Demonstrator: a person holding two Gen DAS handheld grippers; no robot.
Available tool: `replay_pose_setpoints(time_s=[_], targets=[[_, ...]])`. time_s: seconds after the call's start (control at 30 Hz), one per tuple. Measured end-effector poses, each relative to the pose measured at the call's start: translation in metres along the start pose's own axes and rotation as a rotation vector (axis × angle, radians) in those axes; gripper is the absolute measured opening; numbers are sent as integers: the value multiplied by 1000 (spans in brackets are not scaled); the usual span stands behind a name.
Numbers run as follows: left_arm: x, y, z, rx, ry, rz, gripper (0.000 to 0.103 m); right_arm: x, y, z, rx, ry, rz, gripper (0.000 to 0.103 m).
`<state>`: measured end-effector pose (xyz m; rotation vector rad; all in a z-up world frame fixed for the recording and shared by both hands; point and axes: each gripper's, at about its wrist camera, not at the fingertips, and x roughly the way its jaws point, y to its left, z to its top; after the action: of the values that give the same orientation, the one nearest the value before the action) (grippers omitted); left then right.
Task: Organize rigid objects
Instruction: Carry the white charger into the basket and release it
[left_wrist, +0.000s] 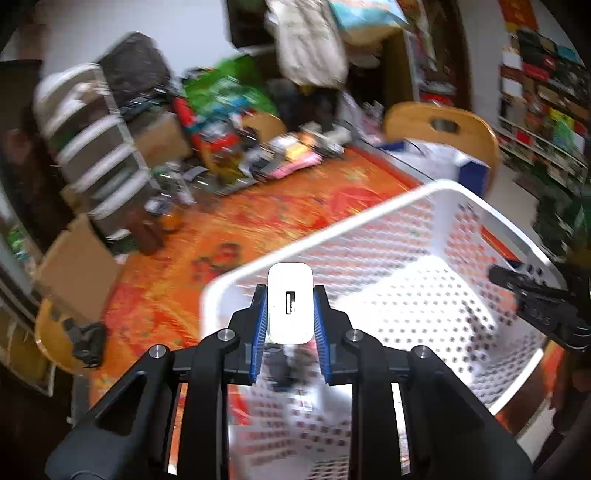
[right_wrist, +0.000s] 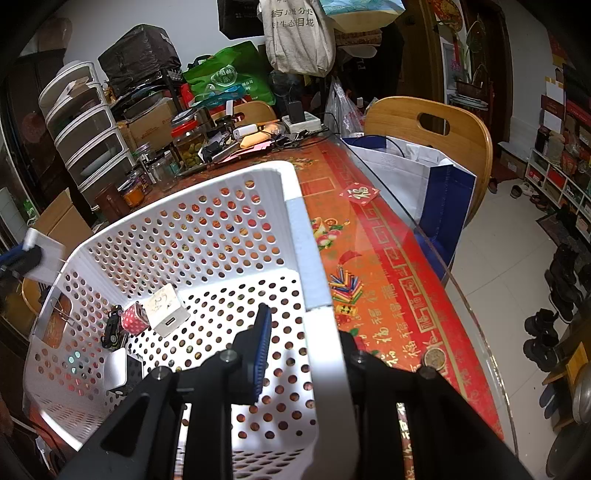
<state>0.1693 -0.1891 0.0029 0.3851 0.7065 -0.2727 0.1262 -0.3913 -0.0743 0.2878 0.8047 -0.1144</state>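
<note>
Perforated plastic basket (right_wrist: 295, 229); smooth rounded white charger (left_wrist: 290, 302).

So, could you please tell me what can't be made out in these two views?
- Left wrist view: the back of the white charger sits hidden between the left gripper pads; the table clutter is motion-blurred.
- Right wrist view: the right gripper has one finger behind the basket wall; the left gripper is cut off by the left edge.

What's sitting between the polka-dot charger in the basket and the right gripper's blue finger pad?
Nothing: in the right wrist view only bare perforated basket floor lies between the polka-dot charger and the blue pad.
</note>
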Motion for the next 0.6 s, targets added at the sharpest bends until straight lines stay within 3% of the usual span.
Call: replay_pose_setpoints(time_s=[0.07,0.2,0.33,0.43,0.47,0.57,0.6], targets=[[23,-17,0,29,85,-72,21,0,0,0,1,1,0,23],[56,-34,-5,33,191,-122,21,0,0,0,-1,1,4,23],[71,-38,-14,32,255,-161,21,1,0,0,-1,4,4,24],[73,-33,-15,13,254,-205,22,1,0,0,-2,6,4,24],[73,-30,-15,9,253,-213,26,1,0,0,-2,6,3,24],[59,-10,-16,-24,195,-193,66,2,0,0,-2,9,3,24],[45,5,-18,-53,146,-180,70,2,0,-1,-1,10,2,24]])
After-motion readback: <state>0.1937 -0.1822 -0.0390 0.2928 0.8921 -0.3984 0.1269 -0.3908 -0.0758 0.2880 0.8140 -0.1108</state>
